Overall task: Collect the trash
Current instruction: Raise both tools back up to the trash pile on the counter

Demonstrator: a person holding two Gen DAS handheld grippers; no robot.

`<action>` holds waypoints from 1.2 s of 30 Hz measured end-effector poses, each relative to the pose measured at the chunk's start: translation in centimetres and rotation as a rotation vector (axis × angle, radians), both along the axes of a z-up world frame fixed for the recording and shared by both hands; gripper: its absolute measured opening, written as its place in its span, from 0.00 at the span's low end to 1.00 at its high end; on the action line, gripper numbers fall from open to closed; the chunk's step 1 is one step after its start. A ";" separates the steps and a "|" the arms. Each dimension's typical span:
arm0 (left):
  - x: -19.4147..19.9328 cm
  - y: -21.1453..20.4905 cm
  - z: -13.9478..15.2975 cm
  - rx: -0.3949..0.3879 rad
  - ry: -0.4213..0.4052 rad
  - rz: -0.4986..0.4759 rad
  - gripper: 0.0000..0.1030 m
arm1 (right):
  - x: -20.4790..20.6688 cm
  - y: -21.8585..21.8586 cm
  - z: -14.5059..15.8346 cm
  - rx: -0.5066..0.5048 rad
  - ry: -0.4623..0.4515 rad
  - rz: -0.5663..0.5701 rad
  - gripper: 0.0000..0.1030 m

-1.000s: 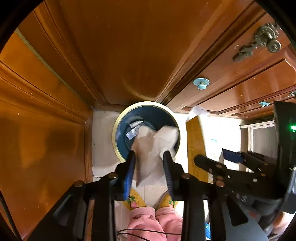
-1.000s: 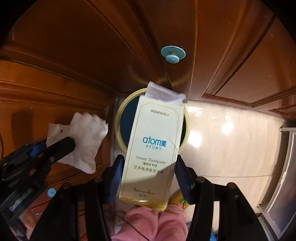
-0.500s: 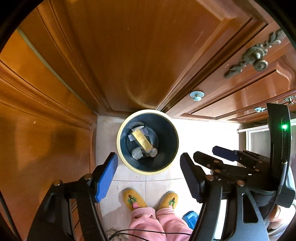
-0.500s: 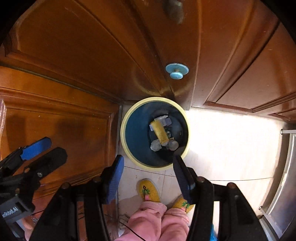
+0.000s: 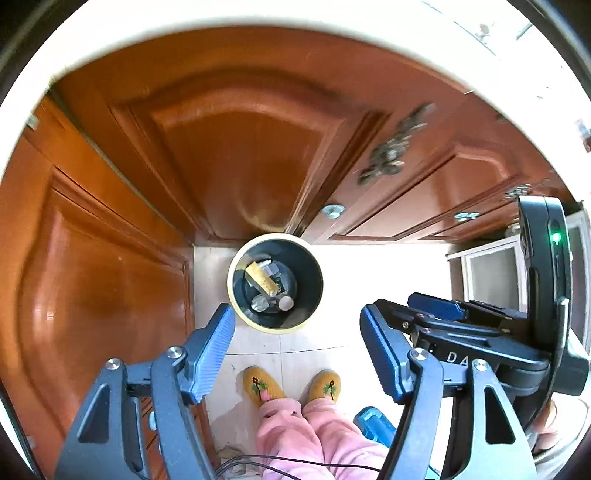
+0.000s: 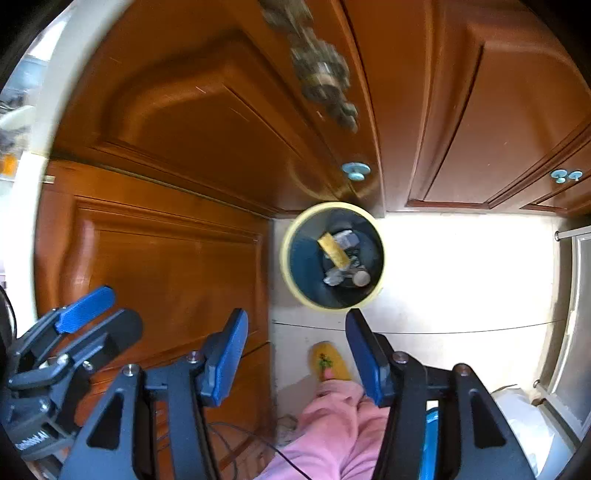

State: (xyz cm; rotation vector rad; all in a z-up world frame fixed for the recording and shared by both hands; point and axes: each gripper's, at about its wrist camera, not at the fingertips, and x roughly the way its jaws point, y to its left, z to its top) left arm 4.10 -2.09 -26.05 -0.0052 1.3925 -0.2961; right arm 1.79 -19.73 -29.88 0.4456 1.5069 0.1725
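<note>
A round dark bin with a pale yellow rim stands on the floor in the corner of the wooden cabinets. Inside it lie the yellow toothpaste box, crumpled tissue and other small scraps. My left gripper hangs high above the bin, open, with nothing between its blue pads. My right gripper is also open and empty, well above the bin. Each gripper shows at the edge of the other's view.
Brown wooden cabinet doors with metal handles and pale blue knobs close in the bin at the back and left. The person's yellow slippers and pink trousers stand just in front of it. A white countertop edge arcs overhead.
One second ago the left gripper held tissue and the right held the toothpaste box over the bin; both let go, the items now lie in the bin, and both grippers have risen.
</note>
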 end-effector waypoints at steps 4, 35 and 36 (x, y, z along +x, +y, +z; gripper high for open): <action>-0.9 -0.2 4.5 -0.002 -0.043 -0.014 0.66 | -0.5 -0.1 4.6 0.014 -0.038 0.010 0.54; 1.3 2.7 30.9 -0.097 -0.512 -0.152 0.67 | 0.2 0.0 28.9 -0.049 -0.457 -0.085 0.54; 1.6 3.0 31.2 -0.102 -0.523 -0.155 0.67 | 0.4 0.1 29.3 -0.056 -0.467 -0.092 0.54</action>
